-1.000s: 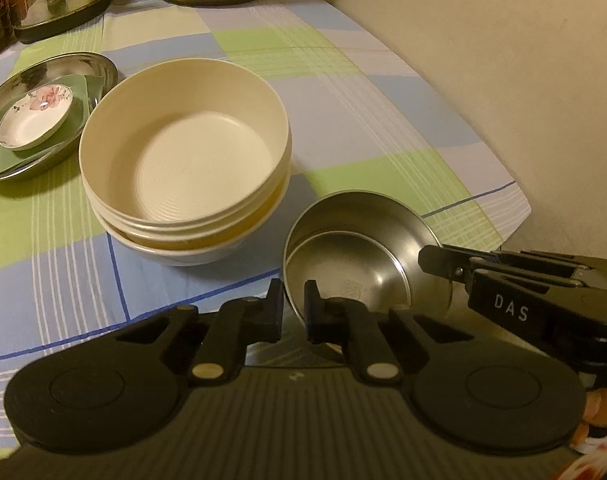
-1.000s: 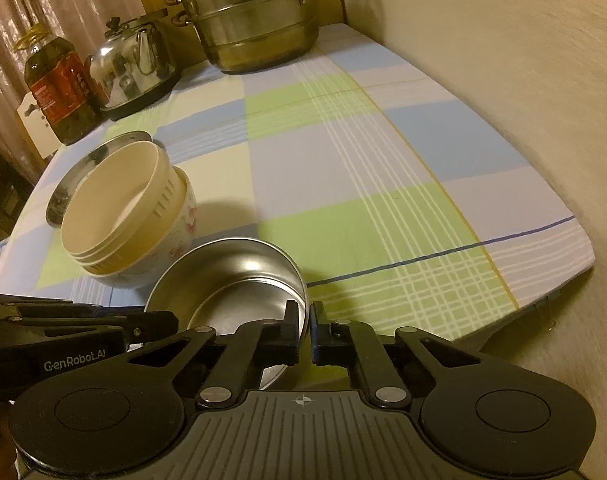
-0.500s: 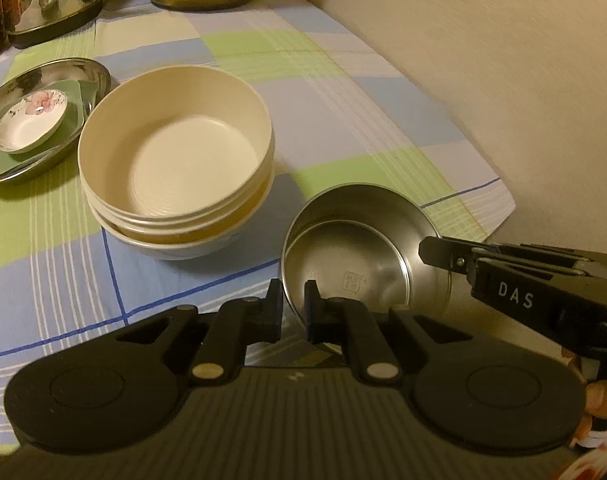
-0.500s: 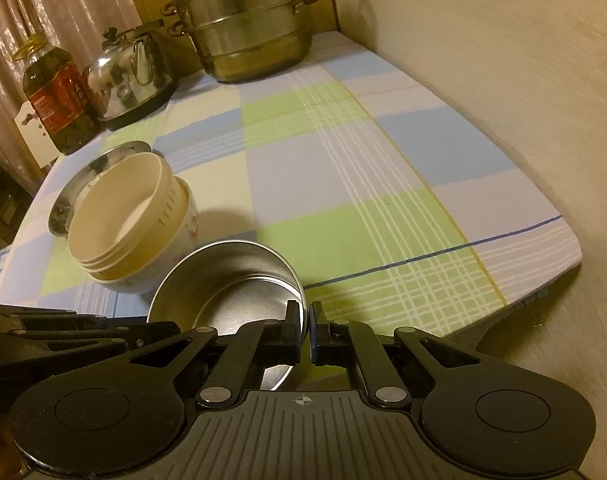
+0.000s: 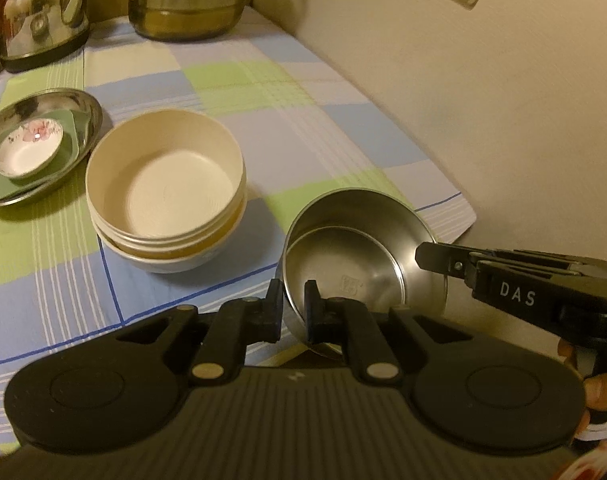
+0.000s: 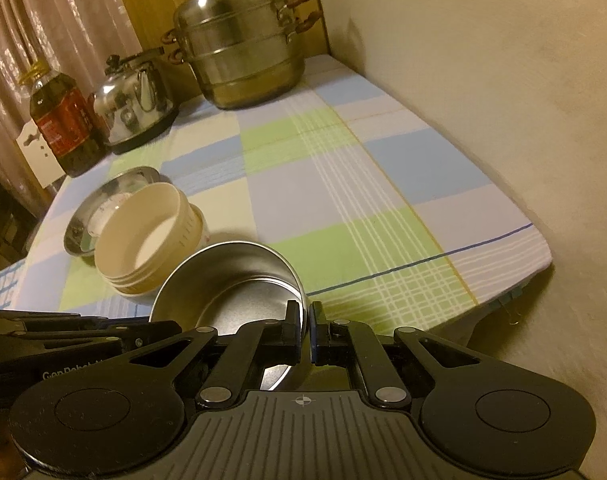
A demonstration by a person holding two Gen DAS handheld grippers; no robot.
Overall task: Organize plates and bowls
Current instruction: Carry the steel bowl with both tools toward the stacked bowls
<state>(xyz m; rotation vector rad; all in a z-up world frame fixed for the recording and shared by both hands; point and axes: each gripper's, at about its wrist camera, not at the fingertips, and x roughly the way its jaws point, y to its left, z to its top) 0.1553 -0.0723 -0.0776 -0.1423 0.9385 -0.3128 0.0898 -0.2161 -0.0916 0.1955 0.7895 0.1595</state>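
Observation:
A shiny steel bowl (image 5: 359, 248) hangs above the checked tablecloth, gripped from two sides. My left gripper (image 5: 293, 304) is shut on its near rim, and my right gripper (image 5: 423, 254) is shut on its right rim. In the right wrist view that steel bowl (image 6: 231, 280) has its rim pinched between the right gripper (image 6: 306, 326) fingers. A stack of cream bowls (image 5: 165, 192) sits on the cloth left of it. Further left, a steel plate (image 5: 83, 114) holds a green dish and a small flowered saucer (image 5: 28, 151).
A steel steamer pot (image 6: 239, 48), a kettle (image 6: 133, 100) and an oil bottle (image 6: 61, 120) stand at the table's far end. A wall runs along the right side. The table edge (image 6: 515, 280) is near the bowl.
Both grippers have risen with the steel bowl, lifting it off the cloth. The cream stack and plate look smaller and further away.

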